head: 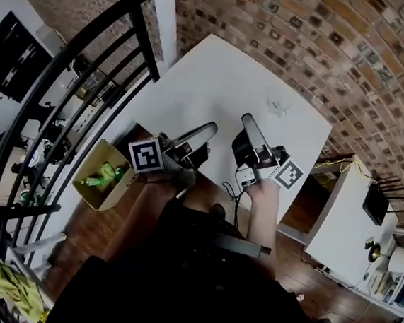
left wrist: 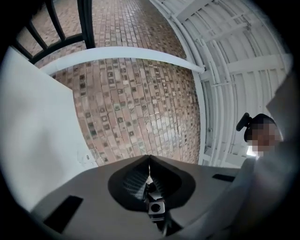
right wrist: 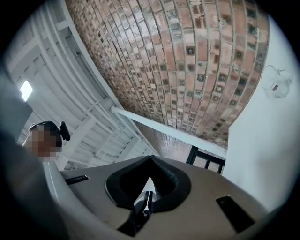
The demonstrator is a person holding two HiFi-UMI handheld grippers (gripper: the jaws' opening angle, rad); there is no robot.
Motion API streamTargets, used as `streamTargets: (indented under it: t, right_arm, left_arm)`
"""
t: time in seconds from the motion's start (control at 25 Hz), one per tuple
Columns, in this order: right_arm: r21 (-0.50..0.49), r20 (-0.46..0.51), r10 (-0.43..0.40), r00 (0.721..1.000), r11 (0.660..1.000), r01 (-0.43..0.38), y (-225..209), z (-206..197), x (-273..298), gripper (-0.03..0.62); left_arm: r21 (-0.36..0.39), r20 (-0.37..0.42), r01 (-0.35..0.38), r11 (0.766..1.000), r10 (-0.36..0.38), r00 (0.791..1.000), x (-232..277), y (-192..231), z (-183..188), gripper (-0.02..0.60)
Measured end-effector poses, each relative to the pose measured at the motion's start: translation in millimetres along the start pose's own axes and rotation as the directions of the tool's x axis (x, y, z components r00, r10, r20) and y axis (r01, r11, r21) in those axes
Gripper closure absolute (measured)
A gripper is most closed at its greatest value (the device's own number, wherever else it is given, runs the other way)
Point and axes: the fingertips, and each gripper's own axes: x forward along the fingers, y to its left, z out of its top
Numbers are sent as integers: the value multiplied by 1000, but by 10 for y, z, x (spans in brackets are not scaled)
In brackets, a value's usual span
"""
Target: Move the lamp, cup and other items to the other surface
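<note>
Both grippers hang over the near edge of the white desk (head: 217, 73). The person's dark clothing swallows the bottom of the head view, so the hands and handles are mostly cut off.

In the head view the left gripper (head: 211, 128) is too small to read. Its own view settles it: the jaws are pressed together with nothing between them. It's the same story for the right gripper (head: 247, 119), whose view shows the jaws pressed together and empty.

On the desk, the one item I can pick out is a small clear thing (head: 278, 106). It sits at about 1 o'clock from the right gripper, well apart from it, and it's too pale and tiny to name. The right gripper view catches it better, rounded and see-through at 2 o'clock on the desk top. The left gripper view gives only a faint speck (left wrist: 86, 158) at 9 o'clock, where the desk meets the brick wall (left wrist: 140, 93).

Only the head view shows the cardboard box (head: 103, 190), at 8 o'clock from the left gripper beside the black railing (head: 91, 54). Something green (head: 105, 175) lies inside it, too blurry to identify. Only the gripper views show the white beamed ceiling (left wrist: 234, 70).
</note>
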Motion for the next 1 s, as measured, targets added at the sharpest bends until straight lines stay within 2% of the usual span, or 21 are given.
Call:
streamTargets:
  t: [0.32, 0.56, 1.0]
  right_arm:
    - [-48, 31, -93, 995, 994, 94, -75, -417, 401, 577]
    - [-55, 53, -173, 983, 983, 176, -163, -677, 417, 577]
    - [-48, 108, -227, 968, 971, 234, -257, -549, 145, 577]
  left_arm:
    - [-81, -140, 65, 995, -76, 987, -79, 165, 257, 561]
    - [-179, -213, 89, 980, -126, 969, -142, 271, 126, 561]
    - [-227, -257, 84, 970, -143, 956, 12, 356, -106, 561]
